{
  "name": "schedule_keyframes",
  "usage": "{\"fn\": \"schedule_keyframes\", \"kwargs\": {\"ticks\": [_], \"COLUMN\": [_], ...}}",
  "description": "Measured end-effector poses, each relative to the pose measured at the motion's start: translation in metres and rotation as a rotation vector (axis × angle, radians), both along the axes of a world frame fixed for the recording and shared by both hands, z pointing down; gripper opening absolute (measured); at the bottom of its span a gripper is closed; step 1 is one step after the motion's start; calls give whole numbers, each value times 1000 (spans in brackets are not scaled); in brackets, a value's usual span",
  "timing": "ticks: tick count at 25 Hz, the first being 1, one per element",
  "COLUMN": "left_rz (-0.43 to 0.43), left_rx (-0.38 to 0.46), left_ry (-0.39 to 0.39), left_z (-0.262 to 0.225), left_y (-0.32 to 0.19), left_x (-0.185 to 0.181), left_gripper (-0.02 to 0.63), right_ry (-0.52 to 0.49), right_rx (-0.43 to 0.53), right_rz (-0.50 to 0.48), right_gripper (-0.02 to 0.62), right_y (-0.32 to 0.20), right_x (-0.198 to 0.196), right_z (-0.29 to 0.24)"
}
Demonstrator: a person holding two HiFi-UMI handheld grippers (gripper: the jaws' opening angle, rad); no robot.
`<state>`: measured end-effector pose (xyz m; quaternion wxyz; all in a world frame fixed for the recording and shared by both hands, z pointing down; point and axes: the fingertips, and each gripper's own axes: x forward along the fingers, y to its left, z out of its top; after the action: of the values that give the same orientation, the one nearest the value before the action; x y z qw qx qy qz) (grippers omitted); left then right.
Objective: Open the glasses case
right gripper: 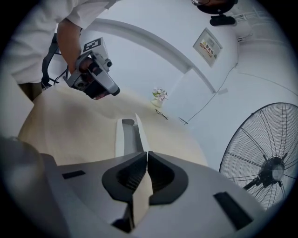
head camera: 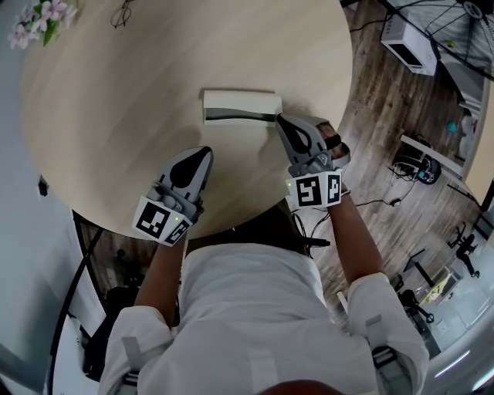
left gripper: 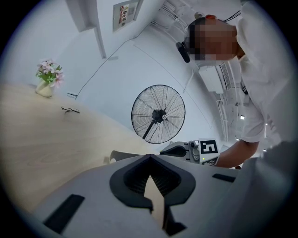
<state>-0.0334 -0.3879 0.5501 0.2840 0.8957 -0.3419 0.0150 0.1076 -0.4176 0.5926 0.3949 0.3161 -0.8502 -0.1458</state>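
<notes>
The glasses case lies near the middle of the round table, a long white box with rounded corners and a smooth, matt shell. A dark grey band runs along the side facing me. Seen along my right claw, the case stretches away lengthwise, a grey channel between two white walls, the right wall thin and raised; whether the lid is ajar I cannot tell. My right claw sits at the case's right end, its tip just at the corner, the ribbed black pads pressed together with only a hairline slit and nothing visible between them. My left claw rests over bare tabletop nearer me, apart from the case and to its left, its jaws likewise closed tip to tip on nothing. Both claws are grey moulded plastic with black inserts. The table is pale wood with a fine straight grain. At its far edge a thin-framed pair of spectacles lies folded beside a small vase of pink and white flowers. Beyond the table stands a round wire-caged fan, black against a white wall, and grey-brown plank flooring shows to my right.
</notes>
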Motion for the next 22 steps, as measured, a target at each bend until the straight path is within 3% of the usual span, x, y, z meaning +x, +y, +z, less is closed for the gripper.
{"fn": "schedule_keyframes", "kwargs": {"ticks": [16, 19, 22], "left_rz": [-35, -37, -30], "left_rx": [1, 34, 92], "left_ry": [-3, 4, 5], "left_z": [4, -14, -44], "left_y": [-10, -7, 1], "left_x": [-8, -14, -23], "left_gripper": [12, 12, 12], "right_ry": [-97, -121, -219], "right_rx": [-3, -1, 15], "right_rz": [58, 77, 138], "right_gripper": [26, 26, 26], "right_y": [-46, -37, -22], "right_x": [0, -1, -6], "right_z": [-11, -28, -63]}}
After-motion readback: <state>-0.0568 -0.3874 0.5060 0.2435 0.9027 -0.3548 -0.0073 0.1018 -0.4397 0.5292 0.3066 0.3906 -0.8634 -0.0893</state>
